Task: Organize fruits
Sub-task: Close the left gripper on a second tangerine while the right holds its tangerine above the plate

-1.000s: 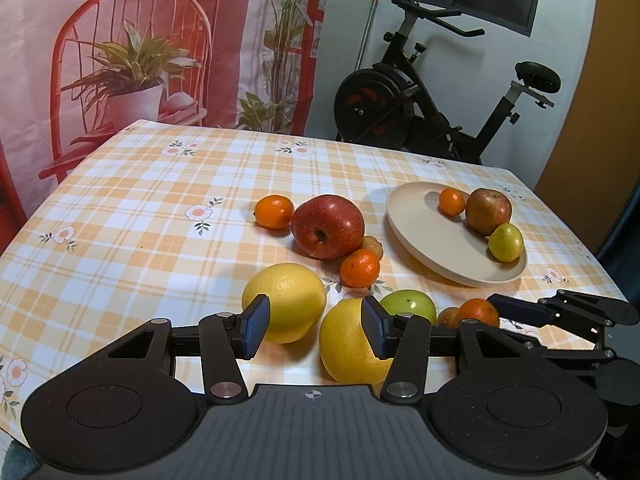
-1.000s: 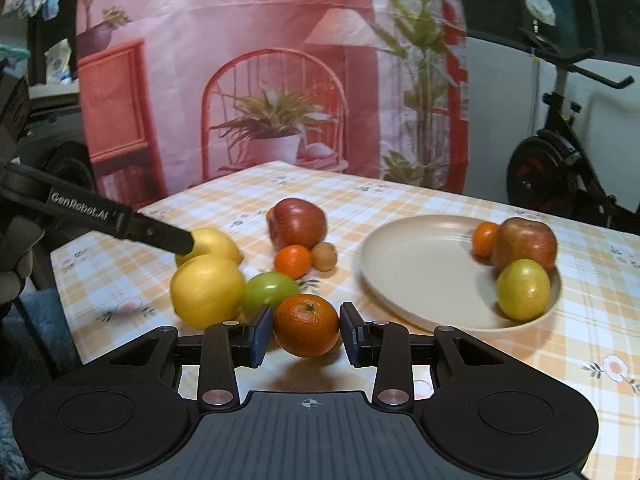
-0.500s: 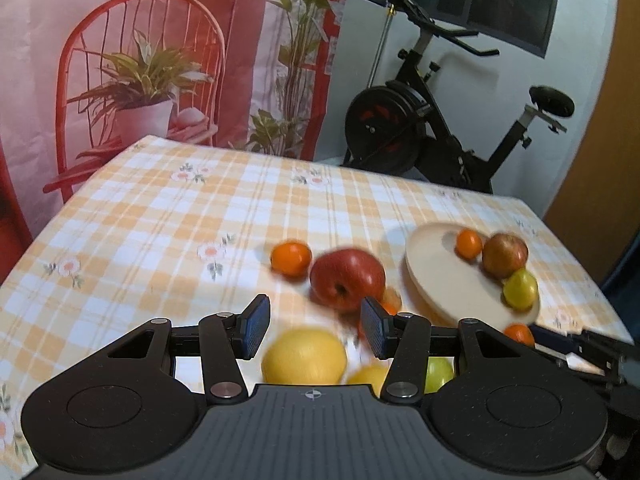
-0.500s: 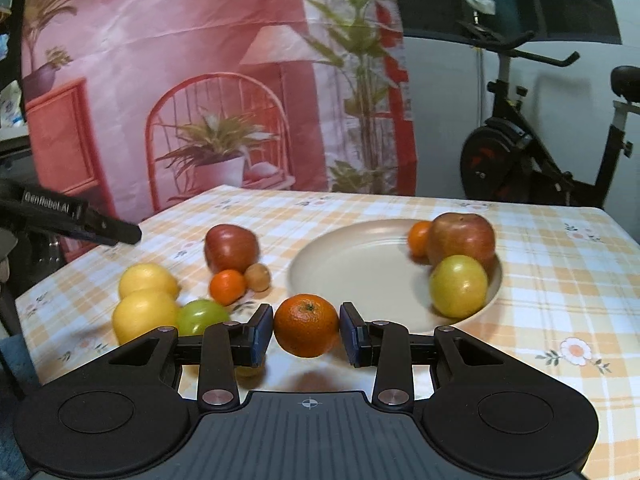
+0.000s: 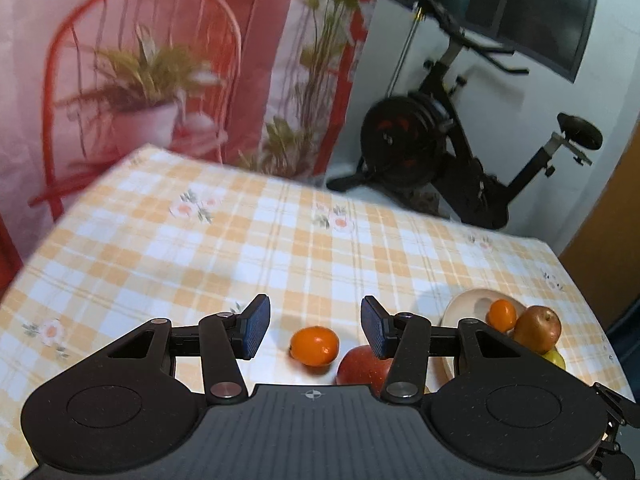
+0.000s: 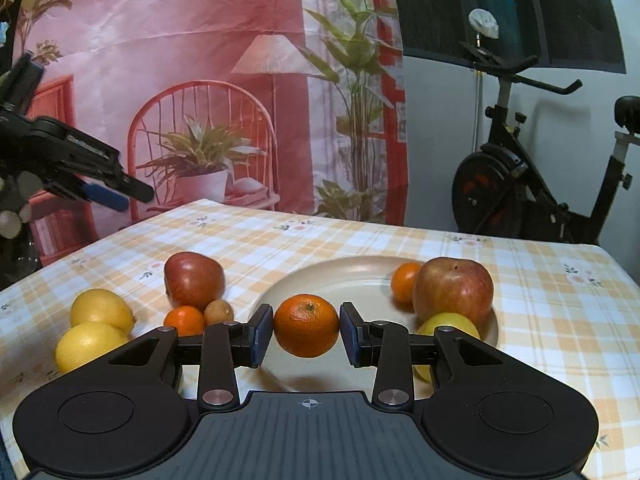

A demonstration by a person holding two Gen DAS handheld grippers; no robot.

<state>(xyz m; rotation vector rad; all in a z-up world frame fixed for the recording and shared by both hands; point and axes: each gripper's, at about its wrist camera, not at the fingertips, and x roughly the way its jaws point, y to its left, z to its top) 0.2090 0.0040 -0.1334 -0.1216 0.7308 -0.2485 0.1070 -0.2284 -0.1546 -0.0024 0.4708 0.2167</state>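
My right gripper point(image 6: 306, 334) is shut on an orange mandarin point(image 6: 306, 326) and holds it over the near rim of the beige plate point(image 6: 344, 280). On the plate lie a small orange point(image 6: 405, 282), a red apple point(image 6: 454, 290) and a yellow-green fruit point(image 6: 448, 326). Left of the plate are a dark red apple point(image 6: 194, 280), a small mandarin point(image 6: 185, 320), a brown fruit point(image 6: 219, 312) and two lemons point(image 6: 90, 344). My left gripper point(image 5: 314, 332) is open and empty, raised above the table, with a mandarin point(image 5: 315, 345) and the red apple point(image 5: 364, 366) below it. The plate point(image 5: 468, 304) shows at right.
The table has a yellow checked cloth point(image 5: 240, 248). An exercise bike point(image 5: 452, 152) stands behind its far right edge. A pink printed backdrop point(image 6: 200, 80) hangs behind the table. My left gripper's fingers point(image 6: 100, 196) show raised at the left in the right wrist view.
My right gripper has carried the mandarin rightward, from beside the loose fruit to over the plate's near rim. My left gripper has lifted and tilted up, away from the lemons.
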